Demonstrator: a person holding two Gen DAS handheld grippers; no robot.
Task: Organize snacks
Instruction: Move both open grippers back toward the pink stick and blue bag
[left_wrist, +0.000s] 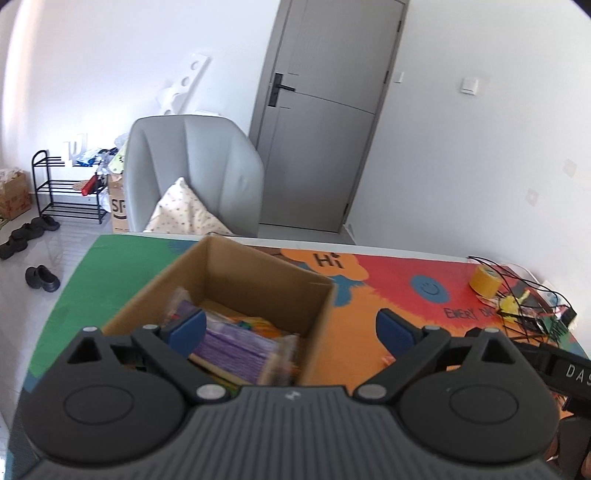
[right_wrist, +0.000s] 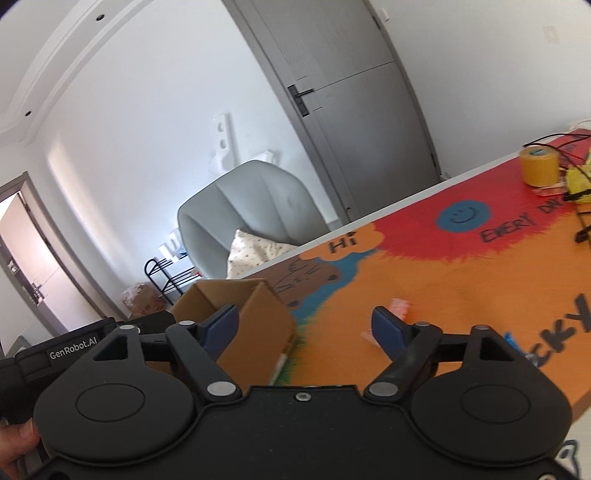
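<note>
Left hand-held gripper above snack box

White walls, grey door, grey armchair, tiled floor

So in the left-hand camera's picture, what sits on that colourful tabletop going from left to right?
Cardboard box with purple snack packets inside → orange "Hi" flower print → blue smiley print → yellow tape roll → tangle of black wires.

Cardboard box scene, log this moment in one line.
cardboard box: snacks inside | left hand-held gripper: open, empty | right hand-held gripper: open, empty
</note>
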